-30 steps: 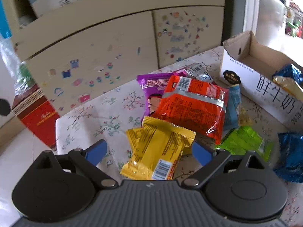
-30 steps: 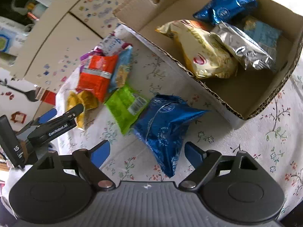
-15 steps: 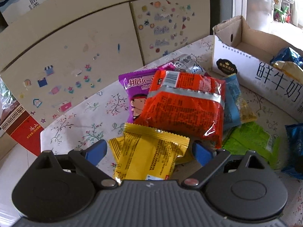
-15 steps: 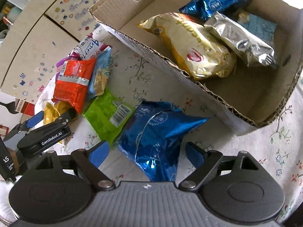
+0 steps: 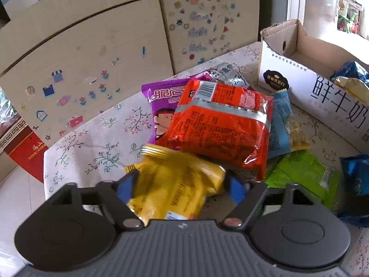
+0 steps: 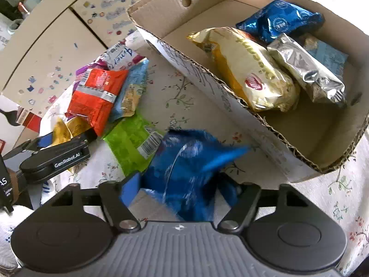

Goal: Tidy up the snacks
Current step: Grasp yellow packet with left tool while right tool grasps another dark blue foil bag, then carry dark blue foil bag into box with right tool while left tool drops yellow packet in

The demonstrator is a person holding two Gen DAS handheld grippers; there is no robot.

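My left gripper (image 5: 179, 187) is closing on a yellow snack packet (image 5: 170, 173); its blue pads press the packet's two sides and the packet buckles upward. It lies at the near end of a pile with an orange-red packet (image 5: 221, 129), a purple one (image 5: 161, 99), a light blue one (image 5: 280, 124) and a green one (image 5: 302, 170). My right gripper (image 6: 178, 190) is closing on a crumpled dark blue bag (image 6: 189, 157), squeezed between its pads beside the cardboard box (image 6: 230, 106). The box holds a gold bag (image 6: 251, 73), a silver bag (image 6: 306, 69) and a blue bag (image 6: 279, 18).
The flowered tablecloth (image 5: 96, 143) ends at the table's left edge, with floor and a red carton (image 5: 20, 147) below. A sticker-covered cabinet (image 5: 115, 57) stands behind the table. In the right wrist view one of the left gripper's black fingers (image 6: 57, 157) lies left of the green packet.
Both grippers sank slightly toward the table, then their jaws narrowed. The yellow packet now bulges between the left pads, and the blue bag is squeezed and blurred between the right pads.
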